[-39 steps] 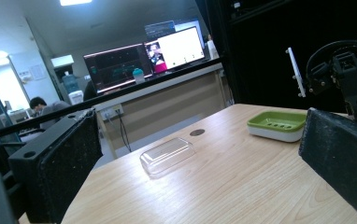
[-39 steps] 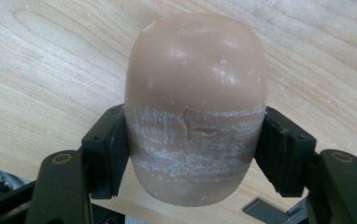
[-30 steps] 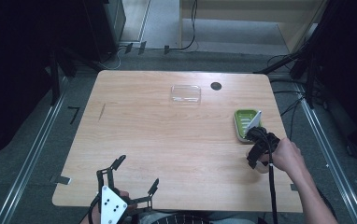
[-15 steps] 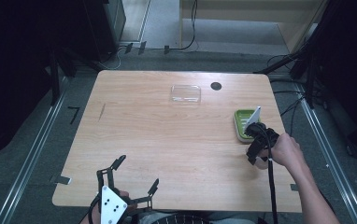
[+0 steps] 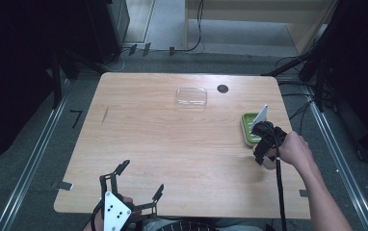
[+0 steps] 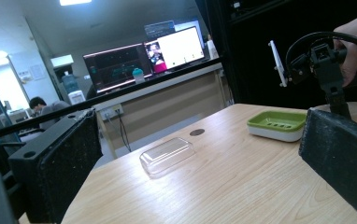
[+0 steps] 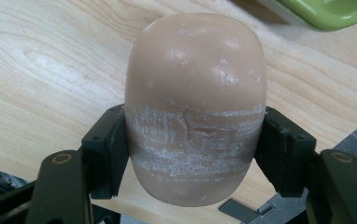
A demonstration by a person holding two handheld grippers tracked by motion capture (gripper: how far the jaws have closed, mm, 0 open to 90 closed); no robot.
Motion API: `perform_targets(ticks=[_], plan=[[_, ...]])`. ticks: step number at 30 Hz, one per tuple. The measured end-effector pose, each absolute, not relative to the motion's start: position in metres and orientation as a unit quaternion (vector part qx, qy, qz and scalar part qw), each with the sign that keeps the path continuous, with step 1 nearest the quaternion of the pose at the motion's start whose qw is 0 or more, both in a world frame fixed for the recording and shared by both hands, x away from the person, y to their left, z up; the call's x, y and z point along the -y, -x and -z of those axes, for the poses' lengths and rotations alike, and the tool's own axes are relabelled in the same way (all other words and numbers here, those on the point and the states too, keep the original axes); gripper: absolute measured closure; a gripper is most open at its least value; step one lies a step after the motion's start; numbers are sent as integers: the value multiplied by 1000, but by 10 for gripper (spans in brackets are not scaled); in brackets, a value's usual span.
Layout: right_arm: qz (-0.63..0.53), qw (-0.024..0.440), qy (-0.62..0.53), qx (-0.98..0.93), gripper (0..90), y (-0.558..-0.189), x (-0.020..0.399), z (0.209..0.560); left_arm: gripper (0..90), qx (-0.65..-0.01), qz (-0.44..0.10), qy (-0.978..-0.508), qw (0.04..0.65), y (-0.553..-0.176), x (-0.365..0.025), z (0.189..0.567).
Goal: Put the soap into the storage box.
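Firmly, the right gripper (image 7: 193, 154) is pinching a tan bar of soap (image 7: 195, 102) above the wooden table (image 5: 172, 144), just beside the green soap dish (image 5: 249, 127).

Its two jaws are pressing on the bar's scuffed, whitish middle band, and the person's right hand (image 5: 295, 149) is holding the tool near the table's right edge. At the near edge the left gripper (image 5: 138, 185) is sitting with its jaws spread wide and gripping nothing. Across the table, near the far edge, a clear plastic lid (image 5: 191, 96) is lying flat beside a small dark hole (image 5: 222, 88).
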State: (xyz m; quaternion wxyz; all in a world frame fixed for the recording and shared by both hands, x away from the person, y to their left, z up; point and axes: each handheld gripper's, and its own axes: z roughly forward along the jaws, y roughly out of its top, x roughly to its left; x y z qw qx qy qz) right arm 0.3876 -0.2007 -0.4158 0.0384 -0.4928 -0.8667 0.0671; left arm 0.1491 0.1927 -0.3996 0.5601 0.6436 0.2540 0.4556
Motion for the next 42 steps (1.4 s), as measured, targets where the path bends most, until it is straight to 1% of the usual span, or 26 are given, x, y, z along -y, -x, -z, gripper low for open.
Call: perform_targets(ticks=[17, 42], plan=[[-59, 41, 500, 863, 339, -406, 205, 407, 0, -256, -456, -643, 560, -149, -193, 400], [-53, 31, 514, 856, 339, -433, 208, 396, 0, -256, -455, -643, 560, -150, -193, 400]])
